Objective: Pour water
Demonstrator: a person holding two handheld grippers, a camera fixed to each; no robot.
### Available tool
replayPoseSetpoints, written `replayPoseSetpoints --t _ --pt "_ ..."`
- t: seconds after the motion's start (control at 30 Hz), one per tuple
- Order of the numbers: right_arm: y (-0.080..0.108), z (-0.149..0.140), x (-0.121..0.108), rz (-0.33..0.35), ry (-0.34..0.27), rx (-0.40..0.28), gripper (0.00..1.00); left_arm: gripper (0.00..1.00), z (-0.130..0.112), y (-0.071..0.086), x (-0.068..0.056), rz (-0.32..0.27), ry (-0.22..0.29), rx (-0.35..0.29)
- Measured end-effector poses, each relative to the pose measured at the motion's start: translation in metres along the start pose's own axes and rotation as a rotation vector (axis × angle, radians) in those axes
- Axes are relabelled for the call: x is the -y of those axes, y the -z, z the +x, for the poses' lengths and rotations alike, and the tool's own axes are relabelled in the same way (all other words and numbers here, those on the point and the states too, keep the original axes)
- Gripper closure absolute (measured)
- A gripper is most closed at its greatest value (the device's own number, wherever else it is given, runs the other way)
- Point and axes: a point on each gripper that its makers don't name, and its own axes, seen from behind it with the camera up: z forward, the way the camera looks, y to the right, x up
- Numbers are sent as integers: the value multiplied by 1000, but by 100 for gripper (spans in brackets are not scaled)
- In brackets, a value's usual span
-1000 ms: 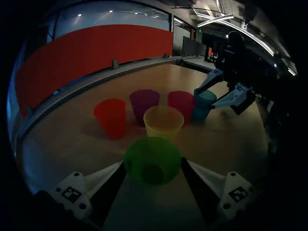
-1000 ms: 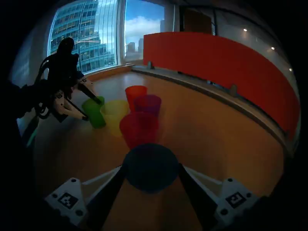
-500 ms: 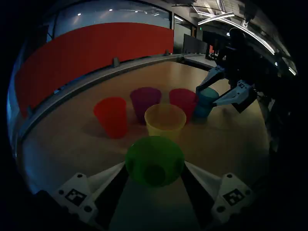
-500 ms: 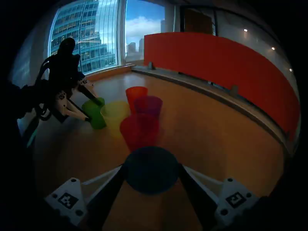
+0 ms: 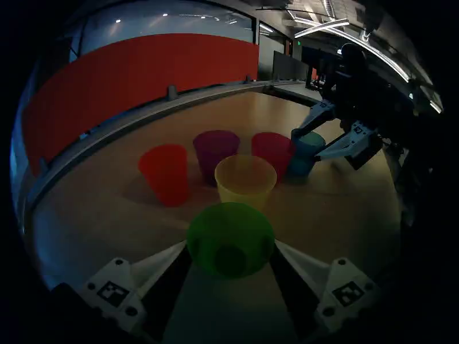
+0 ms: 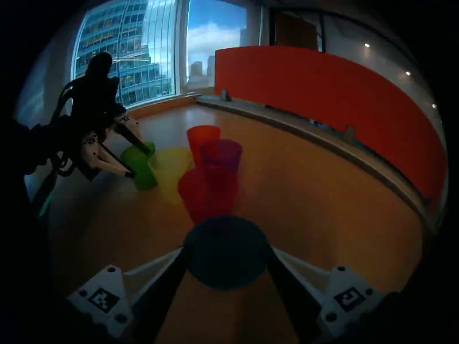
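I see the left gripper [image 5: 229, 245] clamped on the green cup [image 5: 230, 238] and the right gripper [image 6: 226, 252] clamped on the blue cup [image 6: 225, 247], both on the table [image 6: 321, 189]. The right gripper view adds windows [image 6: 132, 57].

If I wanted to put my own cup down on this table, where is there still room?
Bare table stretches from the orange cup and purple cup to the ledge below the red screen. Another patch lies between the held green cup and blue cup, beside the yellow cup. The cups, red cup included, stand crowded together.
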Motion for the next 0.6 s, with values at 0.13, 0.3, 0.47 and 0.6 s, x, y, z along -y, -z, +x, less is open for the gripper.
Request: replayPoseSetpoints --t 0.13,0.3,0.47,0.6 --pt "0 0 1 -2 6 1 7 13 0 0 1 3 0 1" --pt "1 0 1 -2 1 -4 8 13 0 1 0 4 -1 -2" --pt "2 -1 0 -5 3 -4 8 13 3 3 0 4 2 -9" --pt "5 0 1 -6 4 -8 8 13 6 5 0 5 1 -14"
